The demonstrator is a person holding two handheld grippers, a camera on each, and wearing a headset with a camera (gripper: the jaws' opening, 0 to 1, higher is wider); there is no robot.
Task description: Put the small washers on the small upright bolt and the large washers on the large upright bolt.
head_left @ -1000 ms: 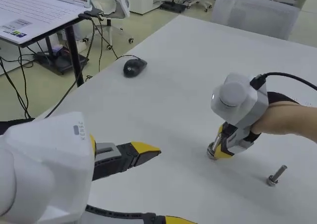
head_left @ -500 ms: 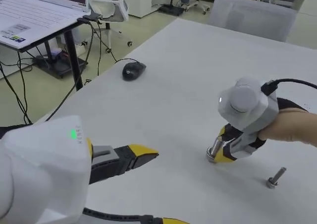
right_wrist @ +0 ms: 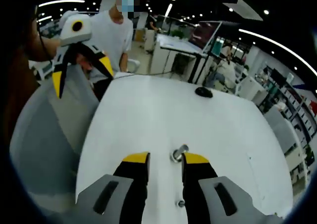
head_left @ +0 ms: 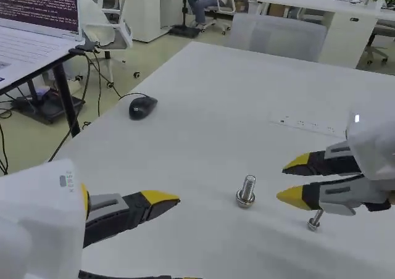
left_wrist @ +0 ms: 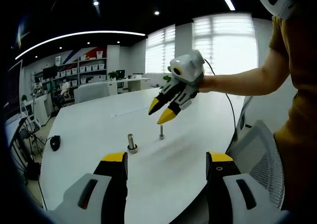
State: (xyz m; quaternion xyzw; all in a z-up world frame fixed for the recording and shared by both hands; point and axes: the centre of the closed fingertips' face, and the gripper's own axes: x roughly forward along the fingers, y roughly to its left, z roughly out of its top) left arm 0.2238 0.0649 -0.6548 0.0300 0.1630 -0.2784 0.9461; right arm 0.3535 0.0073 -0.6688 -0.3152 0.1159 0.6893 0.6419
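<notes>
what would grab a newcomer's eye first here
Two yellow-tipped tools dominate: the right hand-held gripper hangs open over the right side of the white table, and the left hand-held gripper gapes wide, pointing across at it. By the right one's tips stand the large bolt and the small bolt.

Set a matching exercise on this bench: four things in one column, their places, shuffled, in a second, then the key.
Things
1. large bolt
2. small bolt
3. mouse
4. laptop

Places
A. off the table, far left
B. under the right gripper
C. on the table, near its left edge
D. just ahead of the right gripper's tips

Pairs: 1-D, 2-B, 3-C, 4-A
</notes>
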